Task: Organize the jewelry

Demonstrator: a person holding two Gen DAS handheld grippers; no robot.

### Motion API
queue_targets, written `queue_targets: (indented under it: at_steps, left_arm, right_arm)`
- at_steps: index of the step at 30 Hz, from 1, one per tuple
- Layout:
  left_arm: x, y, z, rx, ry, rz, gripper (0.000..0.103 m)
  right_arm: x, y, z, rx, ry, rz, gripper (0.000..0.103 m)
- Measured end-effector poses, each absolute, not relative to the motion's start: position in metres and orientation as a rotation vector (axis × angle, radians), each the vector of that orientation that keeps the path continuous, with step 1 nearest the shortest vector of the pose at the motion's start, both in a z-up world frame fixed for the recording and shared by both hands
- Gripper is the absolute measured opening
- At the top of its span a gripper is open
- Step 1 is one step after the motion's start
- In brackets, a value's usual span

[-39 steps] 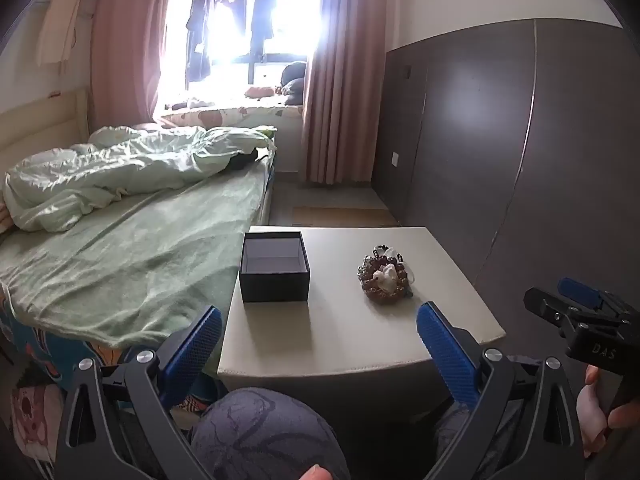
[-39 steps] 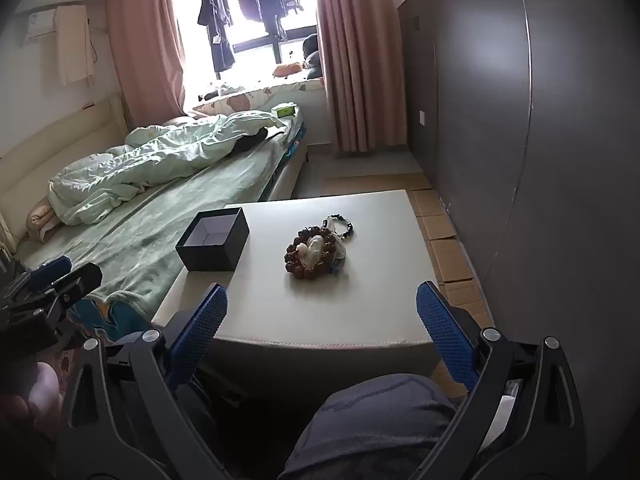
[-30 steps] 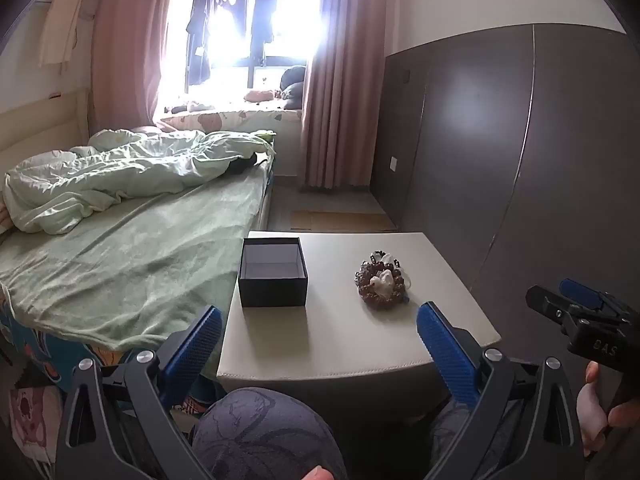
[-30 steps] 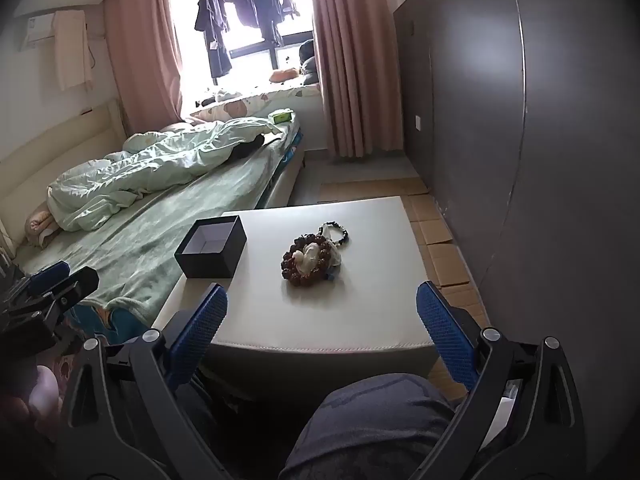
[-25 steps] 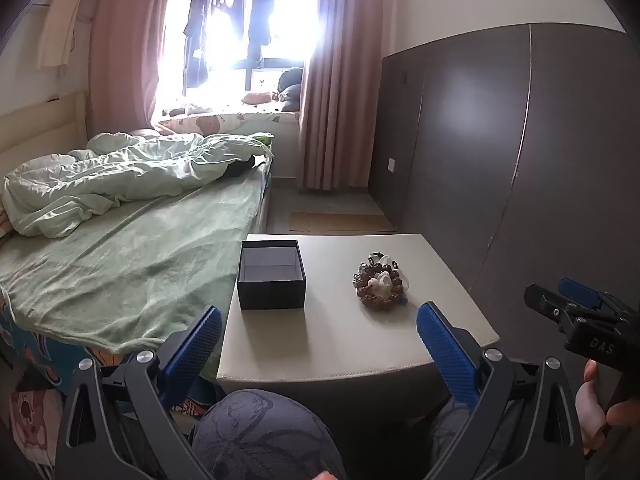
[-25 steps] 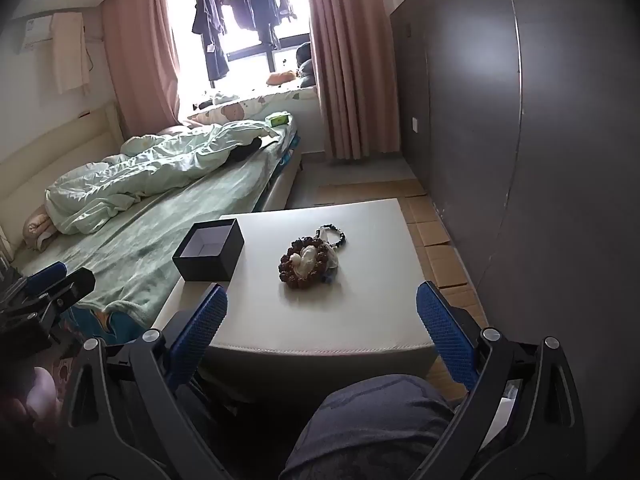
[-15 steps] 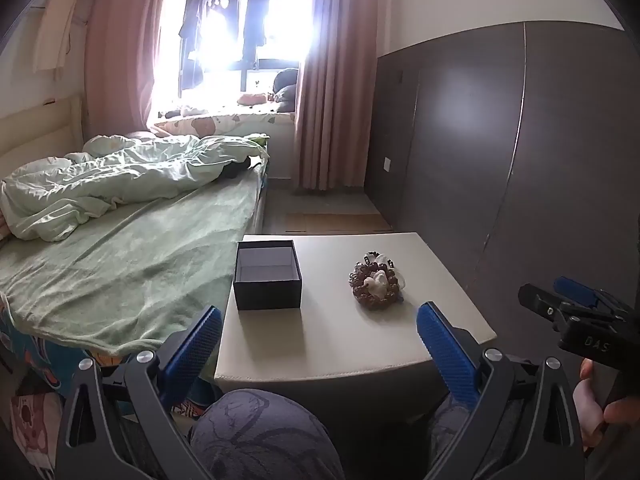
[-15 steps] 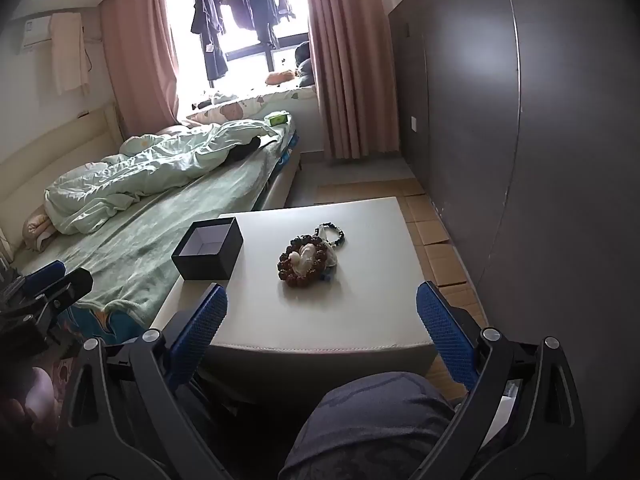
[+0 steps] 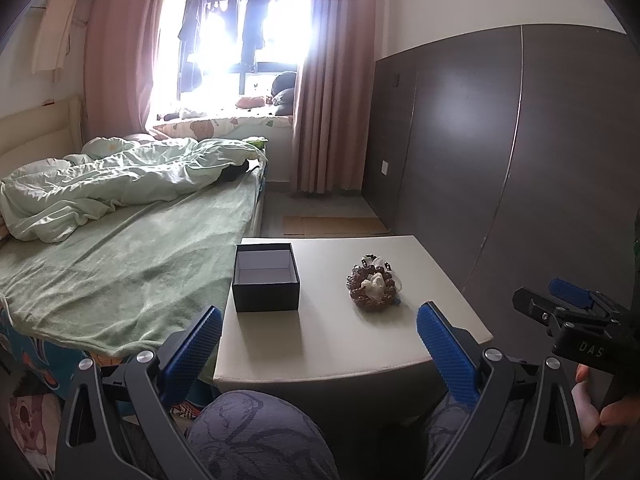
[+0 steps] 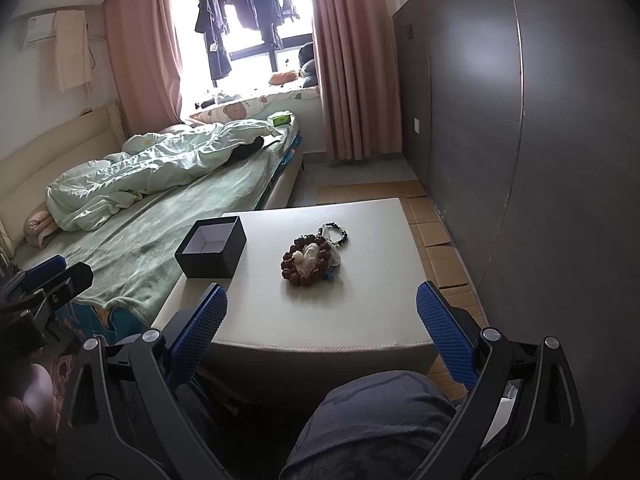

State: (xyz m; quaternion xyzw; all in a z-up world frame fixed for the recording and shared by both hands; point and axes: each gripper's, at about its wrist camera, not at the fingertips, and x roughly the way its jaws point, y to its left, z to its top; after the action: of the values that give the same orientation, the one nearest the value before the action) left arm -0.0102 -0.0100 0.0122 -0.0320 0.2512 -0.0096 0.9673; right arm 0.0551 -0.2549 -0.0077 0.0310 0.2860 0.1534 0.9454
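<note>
Beside the bed (image 9: 132, 264), a pale counter (image 10: 360, 312) carries an empty black box (image 10: 212, 252) and, near it but apart, a heap of beaded jewelry (image 10: 310, 258). The left gripper (image 9: 318, 344) and right gripper (image 10: 322, 326) hang back, jaws wide and empty. Nothing looks stowed yet; the next move likely calls for reaching in and pinching one bracelet.

Black box (image 9: 266, 286) with a white inside, reddish-brown bead bracelet (image 10: 306, 262), cream tabletop (image 9: 340, 344), pale green bed (image 9: 120, 264), pink curtains (image 10: 352, 60), blue gripper pads (image 9: 446, 346).

open black box (image 9: 267, 278) beside heaped bead bracelets (image 9: 373, 287)
</note>
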Motion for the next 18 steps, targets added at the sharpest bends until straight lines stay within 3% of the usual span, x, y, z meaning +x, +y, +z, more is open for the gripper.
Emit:
queue_targets:
  at_steps: [18]
  left_arm:
    - [-0.0161, -0.0123, 0.0160, -0.066, 0.497, -0.033, 0.095]
  right_arm:
    - [0.0533, -0.2548, -0.0056, 0.063, 0.579, 0.313, 0.095]
